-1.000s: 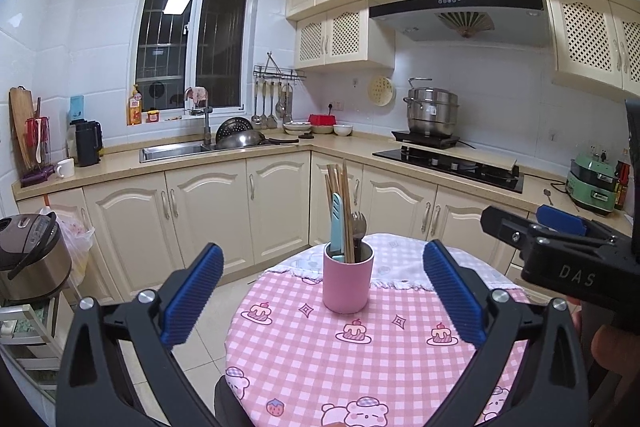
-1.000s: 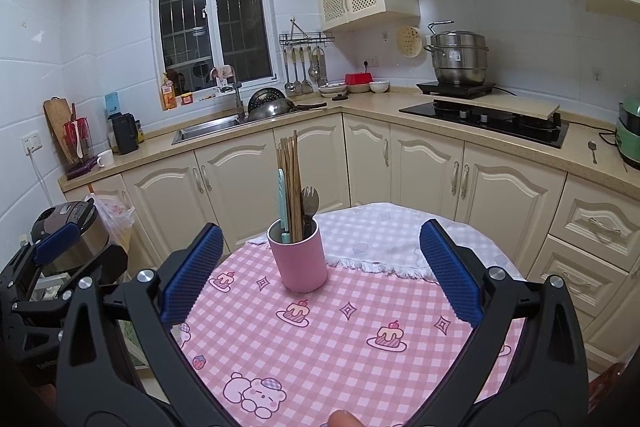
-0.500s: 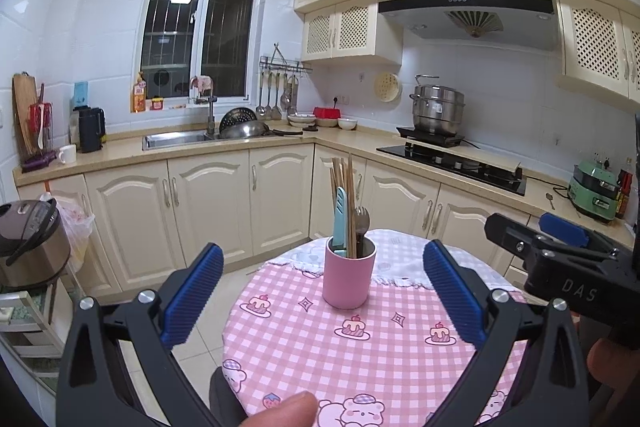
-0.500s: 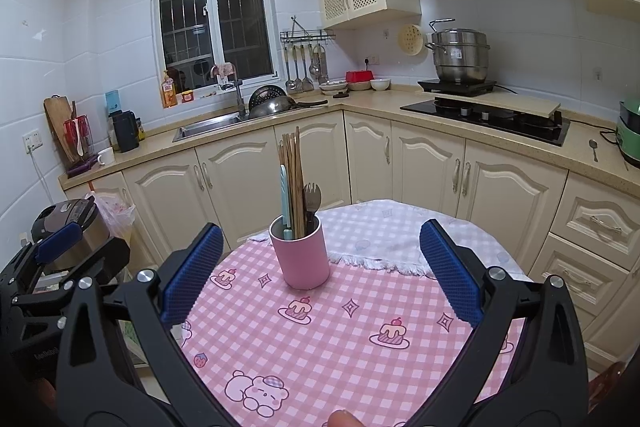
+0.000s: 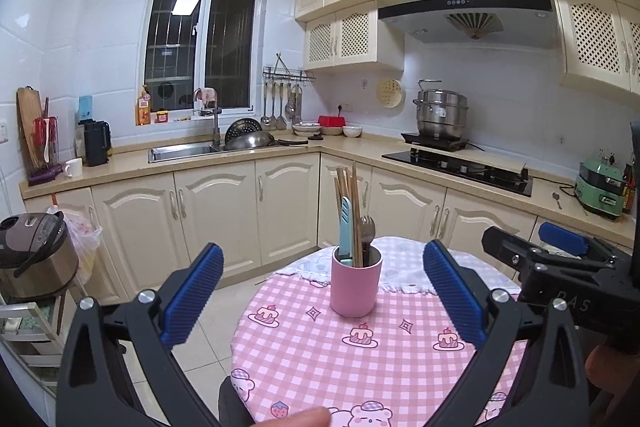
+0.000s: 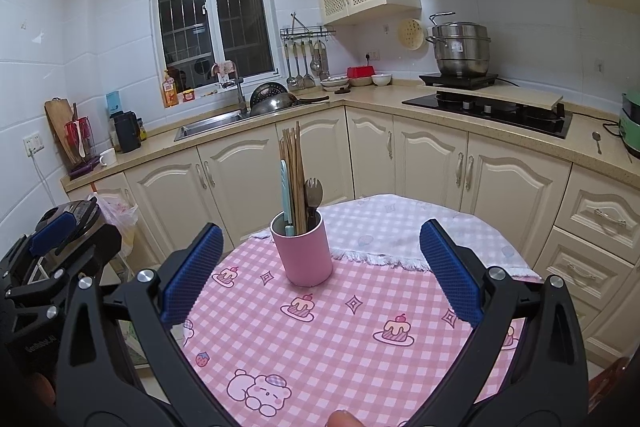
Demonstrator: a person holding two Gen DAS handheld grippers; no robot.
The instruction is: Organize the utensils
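Note:
A pink cup (image 5: pixel 355 283) (image 6: pixel 302 250) stands upright on the round table with a pink checked cloth (image 5: pixel 320 359) (image 6: pixel 340 339). It holds several wooden chopsticks (image 6: pixel 292 171), a light blue utensil (image 6: pixel 285 195) and a dark metal spork (image 6: pixel 313 195). My left gripper (image 5: pixel 323 287) is open and empty, held back from the cup and above the table's near edge. My right gripper (image 6: pixel 321 267) is open and empty, also short of the cup. The right gripper shows at the right of the left wrist view (image 5: pixel 560 267), the left gripper at the left of the right wrist view (image 6: pixel 52 259).
Cream kitchen cabinets (image 6: pixel 432 167) and a counter run behind the table, with a sink (image 6: pixel 212 121), a hob (image 6: pixel 492 111) and a steel pot (image 6: pixel 460 47). A rice cooker (image 5: pixel 34 251) sits on a low stand at the left. A white cloth (image 6: pixel 400 223) covers the table's far side.
Both grippers have tilted up and drifted slightly, so the cup sits a little lower in each view. Both stay open and empty. The cup has not moved.

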